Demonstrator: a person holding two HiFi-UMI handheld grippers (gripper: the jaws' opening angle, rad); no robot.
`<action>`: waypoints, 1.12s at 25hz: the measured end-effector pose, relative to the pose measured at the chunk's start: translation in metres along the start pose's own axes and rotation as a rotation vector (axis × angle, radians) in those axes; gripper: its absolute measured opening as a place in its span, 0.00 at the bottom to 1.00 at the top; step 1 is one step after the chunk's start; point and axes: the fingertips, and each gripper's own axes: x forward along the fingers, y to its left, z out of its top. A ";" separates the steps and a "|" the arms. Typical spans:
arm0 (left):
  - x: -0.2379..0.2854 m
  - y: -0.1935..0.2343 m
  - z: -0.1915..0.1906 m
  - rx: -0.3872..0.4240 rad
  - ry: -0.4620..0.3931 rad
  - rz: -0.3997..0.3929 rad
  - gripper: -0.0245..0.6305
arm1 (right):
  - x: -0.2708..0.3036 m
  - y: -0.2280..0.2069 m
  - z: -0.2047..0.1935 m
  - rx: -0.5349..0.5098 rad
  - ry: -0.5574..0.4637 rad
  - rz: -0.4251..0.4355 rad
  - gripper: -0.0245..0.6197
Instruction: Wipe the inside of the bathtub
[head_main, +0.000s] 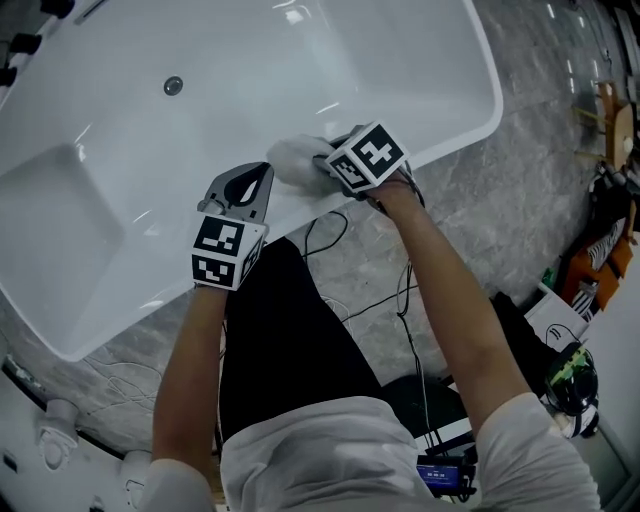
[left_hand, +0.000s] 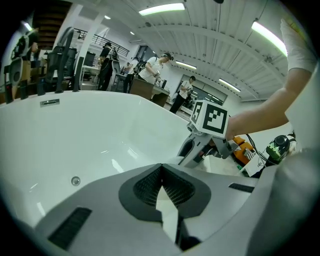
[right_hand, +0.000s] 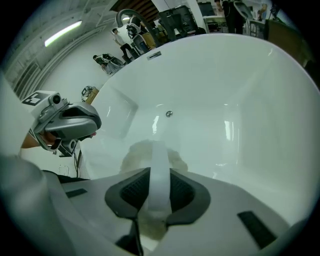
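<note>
2 hand-held grippers are sitting at the near rim of a white bathtub (head_main: 110, 190), and I am watching them through 3 cameras. In the head view the person is leaning over the tub with both bare forearms reaching forward. A grey marbled floor (head_main: 500, 220) is showing around the tub, and black cables (head_main: 405, 300) are trailing across it beside the person's legs.

The right gripper (head_main: 328, 166) is clamping a white cloth (head_main: 293, 158). In the right gripper view its jaws are pressing a flat fold of that cloth (right_hand: 159, 175) between the dark pads. The rest is bunching out beyond the tips, in front of the tub's pale inner wall (right_hand: 235, 95). In the head view the cloth is lying on the rim nearest the person, just ahead of the marker cube (head_main: 368, 155).

The left gripper (head_main: 254, 180) is holding nothing. In the left gripper view its jaws are meeting at the tips, with only white tub surface showing through the narrow gap behind them. It is sitting just beside the right gripper (left_hand: 192, 150), on the person's left, over the same rim. I cannot tell whether it is touching the rim.

1 round metal drain (head_main: 173, 86) is showing inside the basin, well apart from the cloth. Several people (left_hand: 155, 67) are standing in the background of the left gripper view, too small for me to describe.
</note>
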 end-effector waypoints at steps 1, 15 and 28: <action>0.003 -0.004 0.001 0.005 0.000 -0.013 0.05 | -0.004 -0.005 -0.003 0.006 0.000 -0.013 0.19; 0.045 -0.032 0.020 0.096 0.026 -0.165 0.05 | -0.044 -0.063 -0.017 0.048 -0.004 -0.139 0.19; 0.082 -0.037 0.029 0.146 0.027 -0.204 0.05 | -0.065 -0.141 -0.043 0.047 0.036 -0.232 0.19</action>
